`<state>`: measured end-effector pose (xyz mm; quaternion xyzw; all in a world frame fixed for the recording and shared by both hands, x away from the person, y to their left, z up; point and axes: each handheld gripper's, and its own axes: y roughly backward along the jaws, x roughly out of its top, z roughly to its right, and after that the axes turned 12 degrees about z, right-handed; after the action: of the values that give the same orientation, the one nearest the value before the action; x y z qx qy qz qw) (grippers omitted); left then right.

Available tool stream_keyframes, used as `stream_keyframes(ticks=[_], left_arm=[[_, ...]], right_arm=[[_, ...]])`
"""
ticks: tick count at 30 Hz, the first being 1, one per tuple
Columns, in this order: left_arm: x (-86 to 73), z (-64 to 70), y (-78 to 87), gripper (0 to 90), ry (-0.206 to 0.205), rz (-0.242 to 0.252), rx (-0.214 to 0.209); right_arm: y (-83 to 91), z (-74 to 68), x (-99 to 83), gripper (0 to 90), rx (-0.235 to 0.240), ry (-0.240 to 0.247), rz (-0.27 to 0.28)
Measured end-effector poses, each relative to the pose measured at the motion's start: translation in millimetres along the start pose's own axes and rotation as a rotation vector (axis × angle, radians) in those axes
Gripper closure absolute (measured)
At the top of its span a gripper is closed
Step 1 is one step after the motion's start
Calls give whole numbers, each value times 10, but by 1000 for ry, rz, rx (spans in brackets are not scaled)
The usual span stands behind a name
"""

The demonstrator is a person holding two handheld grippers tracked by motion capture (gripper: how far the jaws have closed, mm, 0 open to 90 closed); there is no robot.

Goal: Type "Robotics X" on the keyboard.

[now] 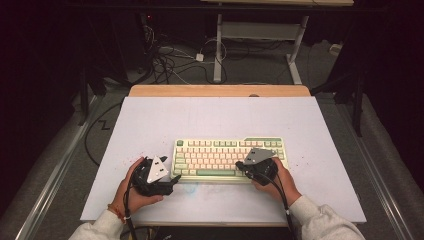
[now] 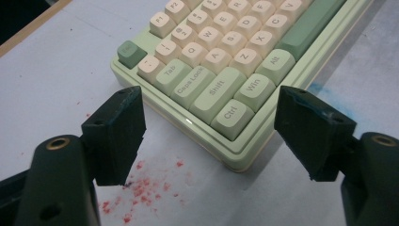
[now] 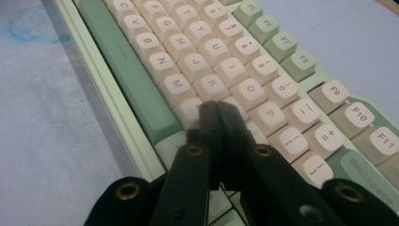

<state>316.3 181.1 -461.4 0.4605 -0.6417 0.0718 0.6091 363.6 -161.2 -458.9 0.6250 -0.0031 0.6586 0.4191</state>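
My left gripper (image 2: pixel 209 134) was spread around the mechanical keyboard's (image 1: pixel 227 159) near-left corner on the white table (image 1: pixel 150 120); my right gripper (image 3: pixel 217 110), pressed together, rested over its keys. It looked rigid, fairly heavy, best gripped by the case edge.

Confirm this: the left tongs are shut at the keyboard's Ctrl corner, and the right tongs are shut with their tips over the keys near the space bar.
Not quite. The left tongs are open, not shut: the left gripper view shows their jaws spread wide on either side of the keyboard's Ctrl corner. The rest stands: the right tongs are shut, tips over the keys near the space bar.
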Motion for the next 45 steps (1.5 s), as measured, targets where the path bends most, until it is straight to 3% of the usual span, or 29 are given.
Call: stream_keyframes(ticks=[17, 23, 38, 42, 45], left_arm=[[64, -8, 51, 271, 25, 29, 2], [54, -15, 34, 267, 24, 20, -1], [81, -4, 29, 270, 23, 21, -7], [99, -35, 53, 343, 44, 31, -32], [141, -76, 63, 479, 70, 21, -90]], right_arm=[[12, -3, -10, 900, -7, -5, 1], [155, 65, 25, 900, -26, -16, 27], [290, 178, -133, 900, -62, -35, -13], [252, 162, -170, 900, -61, -28, -29], [253, 161, -172, 900, -63, -34, -29]])
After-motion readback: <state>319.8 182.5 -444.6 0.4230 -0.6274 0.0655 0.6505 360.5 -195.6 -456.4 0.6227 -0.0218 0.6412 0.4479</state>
